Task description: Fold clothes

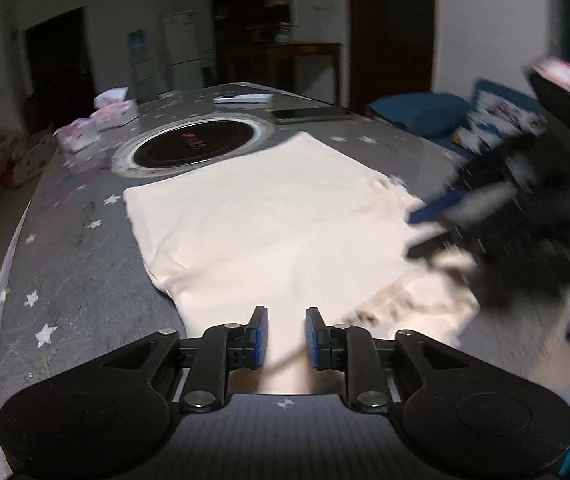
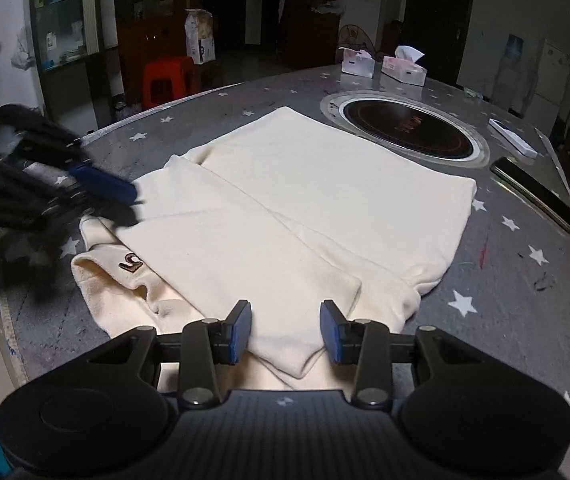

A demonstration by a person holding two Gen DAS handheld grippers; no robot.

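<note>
A cream garment (image 1: pixel 269 220) lies partly folded on the grey star-patterned table (image 1: pixel 73 248), a sleeve laid across its body; it shows in the right wrist view (image 2: pixel 305 208) with a small brown logo (image 2: pixel 131 266) near its left edge. My left gripper (image 1: pixel 286 334) is open and empty, low over the garment's near edge. My right gripper (image 2: pixel 286 330) is open and empty over the garment's folded near corner. Each gripper appears blurred in the other's view: the right one (image 1: pixel 429 232) at the garment's right side, the left one (image 2: pixel 125 196) at its left side.
A round black induction cooktop (image 2: pixel 405 130) is set into the table beyond the garment. Tissue boxes (image 2: pixel 403 68) stand at the far edge. A phone (image 2: pixel 535 192) and a white remote (image 2: pixel 513 142) lie at the right. A red stool (image 2: pixel 167 78) stands off the table.
</note>
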